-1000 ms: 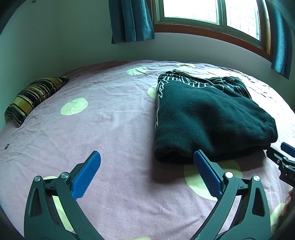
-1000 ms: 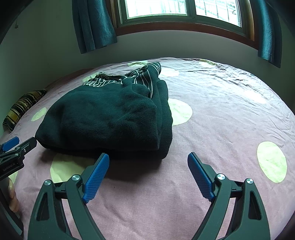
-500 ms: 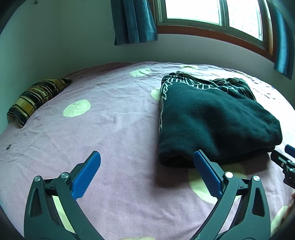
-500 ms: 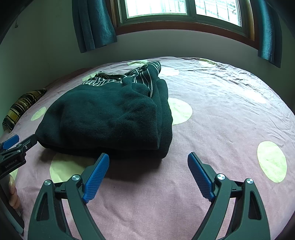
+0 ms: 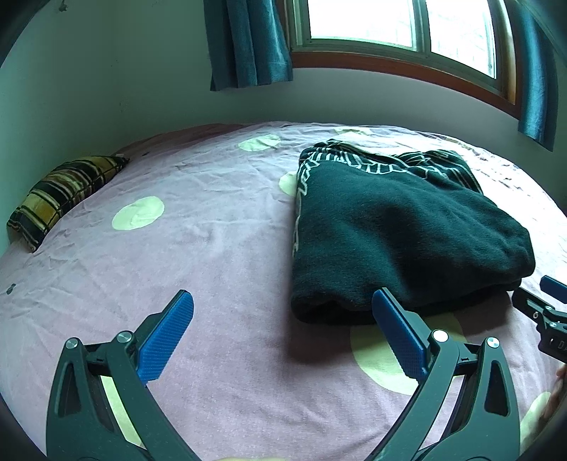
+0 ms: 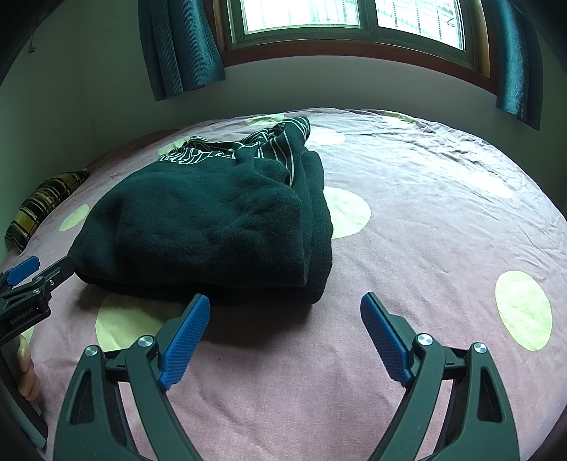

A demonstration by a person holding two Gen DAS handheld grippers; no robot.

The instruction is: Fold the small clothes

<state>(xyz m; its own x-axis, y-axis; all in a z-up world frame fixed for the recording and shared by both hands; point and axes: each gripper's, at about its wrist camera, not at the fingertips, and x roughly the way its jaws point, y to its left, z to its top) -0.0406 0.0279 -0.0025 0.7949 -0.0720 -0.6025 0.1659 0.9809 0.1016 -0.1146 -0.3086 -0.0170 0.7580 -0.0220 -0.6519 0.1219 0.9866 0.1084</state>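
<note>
Your left gripper (image 5: 282,329) hangs over the bed (image 5: 212,255) with its jaws spread wide and nothing between them; its right finger reaches the near left corner of the garment (image 5: 400,227) in this view, though you cannot tell whether it touches. Your right gripper (image 6: 285,326) also has its jaws wide apart and empty, poised just in front of the garment's near edge. The garment, dark green and folded into a thick stack with striped cloth showing at its far end, lies on the bed's pink sheet, partly over a pale dot (image 6: 349,212). A plaid pillow (image 5: 60,195) sits well to the garment's left, against the wall. Beyond the garment, a window (image 6: 340,17) with teal curtains (image 6: 177,46).
</note>
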